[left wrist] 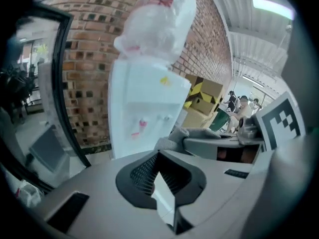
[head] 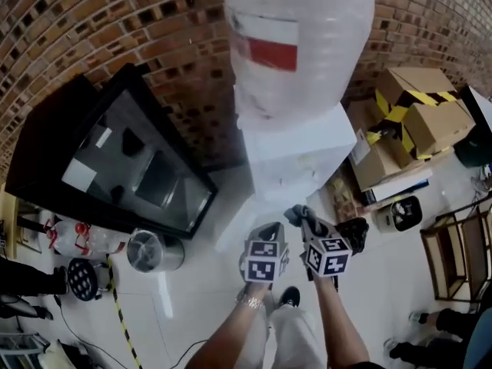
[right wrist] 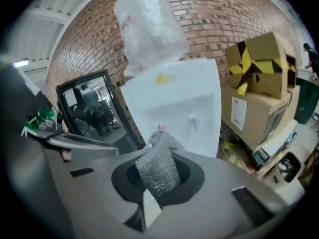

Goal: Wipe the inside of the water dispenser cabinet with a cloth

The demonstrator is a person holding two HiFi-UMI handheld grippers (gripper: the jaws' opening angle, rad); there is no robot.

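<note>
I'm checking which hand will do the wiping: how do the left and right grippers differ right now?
The right gripper is shut on a grey cloth; the left gripper holds nothing. The right gripper's jaws are kept apart by the cloth, while the left gripper's jaws meet at the tips. Both point at the white dispenser, and neither touches it.

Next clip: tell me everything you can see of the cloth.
The cloth is a small grey piece with a bumpy, waffle-like weave that looks soft. It is bunched and stands upright, pinched in the right claw, with its crumpled top poking out past the tips. Nothing else touches it. The white water dispenser stands ahead, apart from it. In the head view the cloth shows as a grey wad.
</note>
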